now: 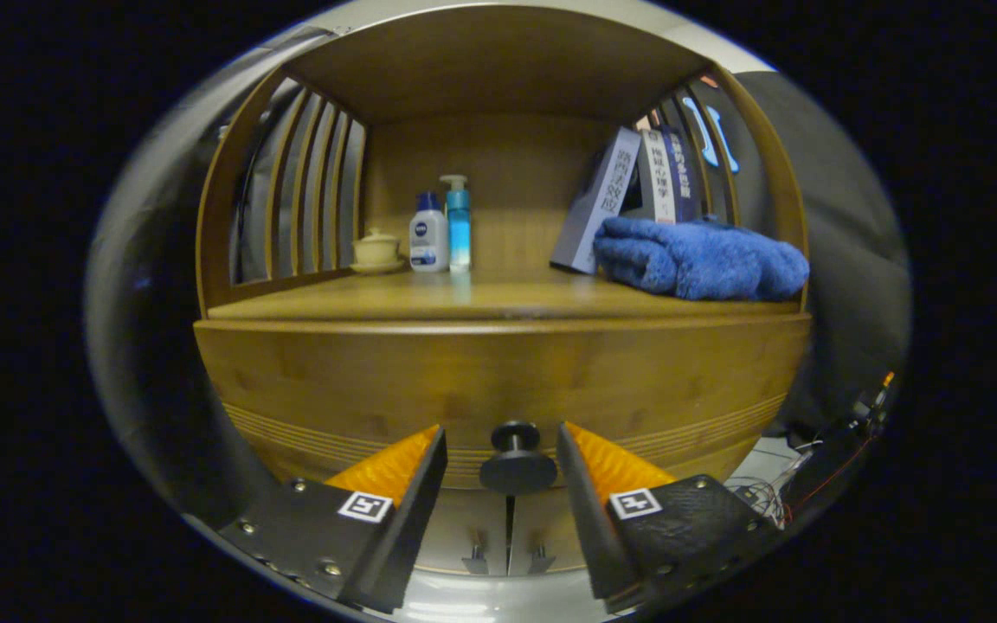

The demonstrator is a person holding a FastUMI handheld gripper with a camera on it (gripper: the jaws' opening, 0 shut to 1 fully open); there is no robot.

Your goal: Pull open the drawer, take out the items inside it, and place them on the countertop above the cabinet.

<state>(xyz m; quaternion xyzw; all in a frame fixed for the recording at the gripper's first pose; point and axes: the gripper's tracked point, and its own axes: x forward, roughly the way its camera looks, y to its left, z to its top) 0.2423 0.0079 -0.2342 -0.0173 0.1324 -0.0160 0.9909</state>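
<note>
Setting: a wooden cabinet (498,372) is standing in a dark booth, with an open shelf above a closed drawer front.
Countertop (464,298): the bare middle of the shelf board is lying open between the bottles and the towel.
Shelf goods: a small lidded cup (376,249), a white bottle (428,235) and a blue pump bottle (458,223) are standing together at the back; leaning books (637,195) are resting behind a folded blue towel (699,258) on the other side.
Drawer (498,389): it is sitting shut, so its contents are hidden.
Knob (517,457): a dark round knob is sticking straight out of the drawer front toward the camera.
Gripper (503,459): its fingers are standing apart, one on either side of the knob, neither visibly pressing on it.
Key relation: the knob is lying directly between the fingers, its stem pointing back along them.
Step in hand: probably closing on the knob, then pulling straight back.
Lower doors (507,536): two small handles are showing below the knob.
</note>
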